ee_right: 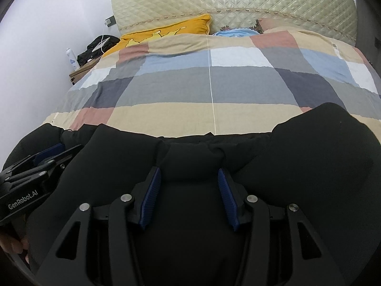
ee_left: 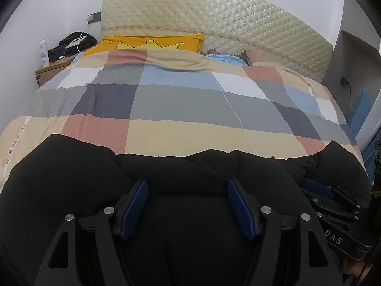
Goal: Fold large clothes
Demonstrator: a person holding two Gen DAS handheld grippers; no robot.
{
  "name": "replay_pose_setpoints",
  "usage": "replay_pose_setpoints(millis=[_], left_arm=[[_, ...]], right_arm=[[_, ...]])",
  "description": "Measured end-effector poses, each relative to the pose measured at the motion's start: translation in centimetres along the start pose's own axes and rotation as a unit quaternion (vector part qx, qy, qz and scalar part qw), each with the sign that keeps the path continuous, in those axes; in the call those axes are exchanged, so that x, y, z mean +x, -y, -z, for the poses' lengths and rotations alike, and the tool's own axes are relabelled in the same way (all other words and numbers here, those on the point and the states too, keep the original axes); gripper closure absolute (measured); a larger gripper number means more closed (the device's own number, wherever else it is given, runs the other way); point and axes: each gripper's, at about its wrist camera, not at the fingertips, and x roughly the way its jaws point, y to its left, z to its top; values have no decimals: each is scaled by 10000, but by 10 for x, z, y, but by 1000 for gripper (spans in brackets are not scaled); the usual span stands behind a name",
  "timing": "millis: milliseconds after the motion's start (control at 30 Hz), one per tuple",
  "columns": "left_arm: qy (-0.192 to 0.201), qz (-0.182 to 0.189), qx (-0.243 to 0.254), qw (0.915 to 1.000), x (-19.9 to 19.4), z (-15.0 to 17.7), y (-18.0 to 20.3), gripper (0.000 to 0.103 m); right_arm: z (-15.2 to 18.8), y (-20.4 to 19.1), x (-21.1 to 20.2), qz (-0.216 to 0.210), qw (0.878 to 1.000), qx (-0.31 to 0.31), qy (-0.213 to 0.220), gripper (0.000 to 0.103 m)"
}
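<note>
A checked quilt (ee_left: 181, 100) covers the bed. A black padded garment (ee_left: 71, 171) lies bunched along its near edge. The left gripper (ee_left: 187, 186) and right gripper (ee_right: 189, 175) both have jaws parted, black fabric between their pads; whether they pinch it cannot be told.

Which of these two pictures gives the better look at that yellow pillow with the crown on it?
The left wrist view. There the yellow pillow faces the camera almost square, so the crown shape reads clearly above the checked quilt. In the right wrist view the same pillow sits off to the left at a slant, and the quilt hides part of the crown.
</note>
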Motion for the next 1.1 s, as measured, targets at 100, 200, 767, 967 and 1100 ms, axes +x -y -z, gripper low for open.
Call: replay_pose_setpoints(millis=[100, 200, 767, 967, 1100], left_arm=[[-6, -79, 154, 9999, 2, 2, 5, 34], [-13, -126, 176, 9998, 2, 4, 6, 34], [605, -176, 223, 9978, -118, 19, -44, 34], [452, -379, 132, 9982, -116, 43, -74, 34], [375, -428, 177, 9982, -101, 55, -83, 34]], right_arm=[[4, -5, 2, 120, 9998, -129, 26, 52], [4, -5, 5, 134, 9998, -164, -20, 52], [20, 19, -102, -337, 9972, -384, 542, 39], [35, 51, -102, -351, 9984, -149, 413, 37], [39, 67, -88, -404, 9983, -148, 383, 36]])
